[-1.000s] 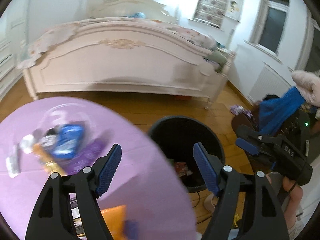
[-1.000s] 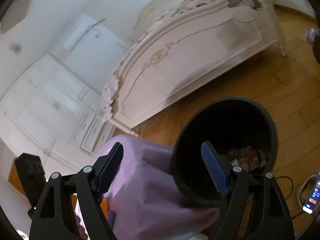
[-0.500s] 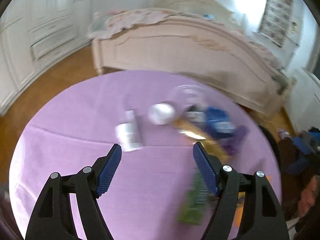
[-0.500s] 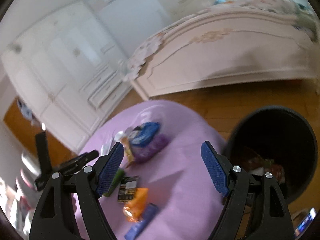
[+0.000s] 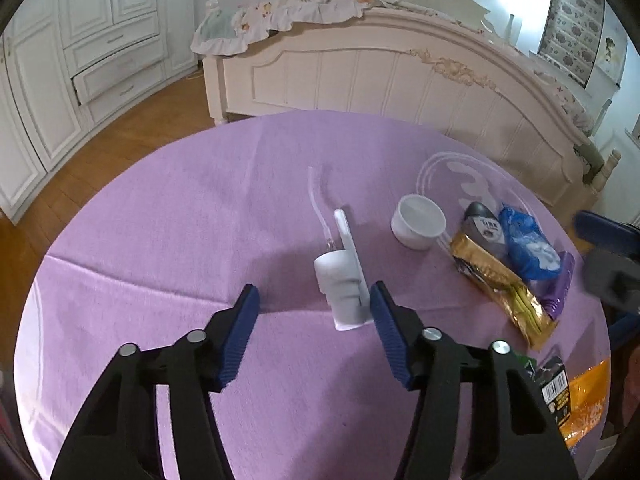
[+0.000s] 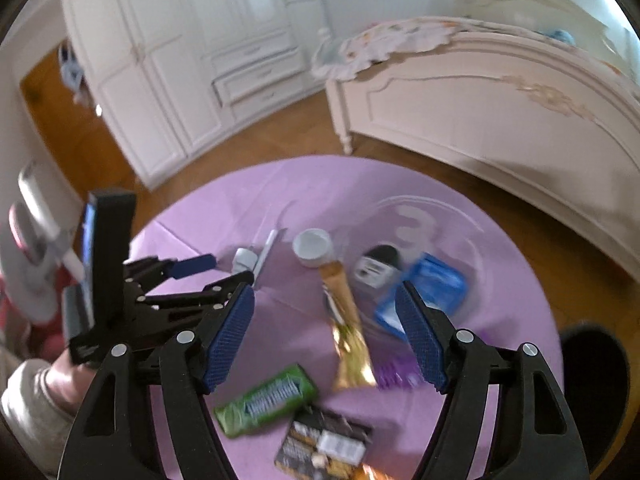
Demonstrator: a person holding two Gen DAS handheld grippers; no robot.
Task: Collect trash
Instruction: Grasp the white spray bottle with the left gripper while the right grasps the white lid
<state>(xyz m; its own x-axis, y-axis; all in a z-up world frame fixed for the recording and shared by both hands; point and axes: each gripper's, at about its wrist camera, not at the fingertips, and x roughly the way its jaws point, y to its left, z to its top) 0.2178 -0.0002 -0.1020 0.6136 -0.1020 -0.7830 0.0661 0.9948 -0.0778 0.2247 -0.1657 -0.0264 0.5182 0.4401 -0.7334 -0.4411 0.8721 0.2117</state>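
Trash lies on a round table under a purple cloth (image 5: pixel 180 240). My left gripper (image 5: pixel 314 328) is open and empty, just short of a white carton with a bent straw (image 5: pixel 344 280). Beyond it are a white cup (image 5: pixel 418 222), a gold wrapper (image 5: pixel 504 288) and a blue packet (image 5: pixel 528 248). My right gripper (image 6: pixel 326 328) is open and empty above the gold wrapper (image 6: pixel 348 336). A green packet (image 6: pixel 266 398) and a dark packet (image 6: pixel 324 446) lie near it. The left gripper (image 6: pixel 208 270) shows by the carton (image 6: pixel 246 260) in the right wrist view.
A black trash bin (image 6: pixel 596 380) stands on the wood floor at the table's right edge. A white bed (image 5: pixel 400 76) is behind the table and white wardrobes (image 5: pixel 60 60) line the left wall. An orange wrapper (image 5: pixel 584 404) lies at the table's near right.
Both grippers swung left from the bin to the table. The left gripper came down close to the white carton. The right one now looks over the wrappers.
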